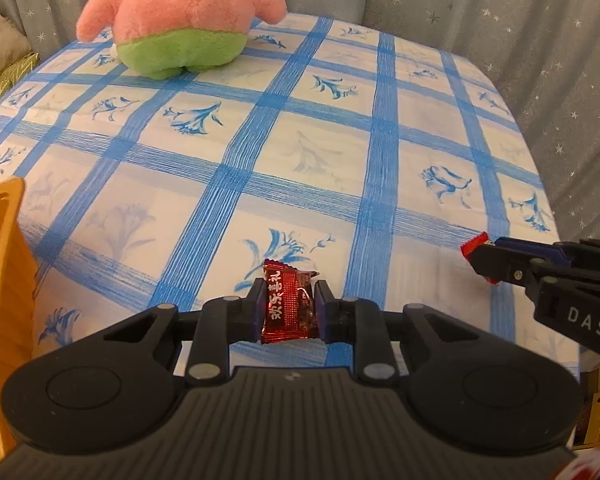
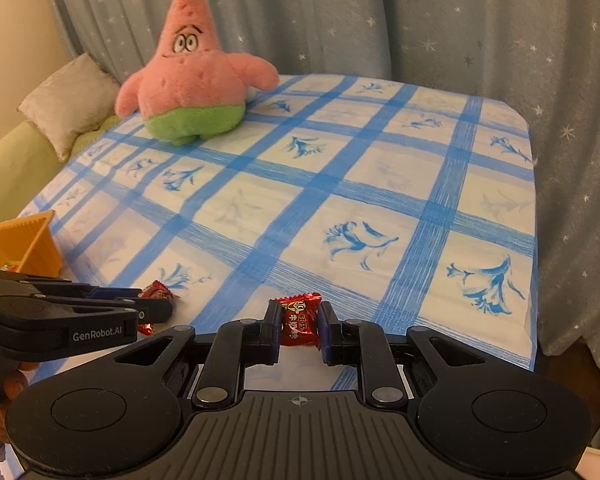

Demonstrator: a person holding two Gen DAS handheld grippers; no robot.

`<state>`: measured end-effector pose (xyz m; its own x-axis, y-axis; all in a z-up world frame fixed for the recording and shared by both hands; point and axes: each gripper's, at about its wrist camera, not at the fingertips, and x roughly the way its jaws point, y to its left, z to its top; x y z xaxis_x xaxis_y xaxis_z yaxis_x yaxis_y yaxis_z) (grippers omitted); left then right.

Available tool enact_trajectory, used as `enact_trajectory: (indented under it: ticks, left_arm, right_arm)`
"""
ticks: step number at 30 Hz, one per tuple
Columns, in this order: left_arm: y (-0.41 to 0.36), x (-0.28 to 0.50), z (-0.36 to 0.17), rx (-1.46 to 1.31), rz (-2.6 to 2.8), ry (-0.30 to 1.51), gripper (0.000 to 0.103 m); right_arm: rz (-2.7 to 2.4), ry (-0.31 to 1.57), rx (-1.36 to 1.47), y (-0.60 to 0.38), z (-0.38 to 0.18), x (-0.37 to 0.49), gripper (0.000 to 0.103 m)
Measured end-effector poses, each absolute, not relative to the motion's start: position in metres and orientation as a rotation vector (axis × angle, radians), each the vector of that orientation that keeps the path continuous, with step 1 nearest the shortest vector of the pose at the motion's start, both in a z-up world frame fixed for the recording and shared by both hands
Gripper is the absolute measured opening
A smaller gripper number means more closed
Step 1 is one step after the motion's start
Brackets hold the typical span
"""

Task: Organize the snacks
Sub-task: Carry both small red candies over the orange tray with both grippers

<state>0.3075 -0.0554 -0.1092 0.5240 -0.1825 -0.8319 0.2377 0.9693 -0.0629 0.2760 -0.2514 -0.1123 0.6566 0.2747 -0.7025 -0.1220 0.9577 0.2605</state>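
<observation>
Two close wrist views, shared tablecloth [image 1: 384, 128]

Table [image 2: 380, 184] under a blue-checked cloth [image 1: 300, 140].
At the far left corner, a pink plush [image 2: 192, 80] upright; at the near left edge, an orange basket [image 2: 32, 240].
</observation>
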Motion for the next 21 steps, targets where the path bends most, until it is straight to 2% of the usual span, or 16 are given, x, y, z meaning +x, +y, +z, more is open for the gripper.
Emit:
enact_trajectory:
  ticks: [21]
  left_arm:
    - [-0.020,0.172,-0.014,-0.004,-0.130,0.856,0.022]
  right_arm:
    - [0.457,0.747,0.206,-0.219,-0.053,0.189,0.019]
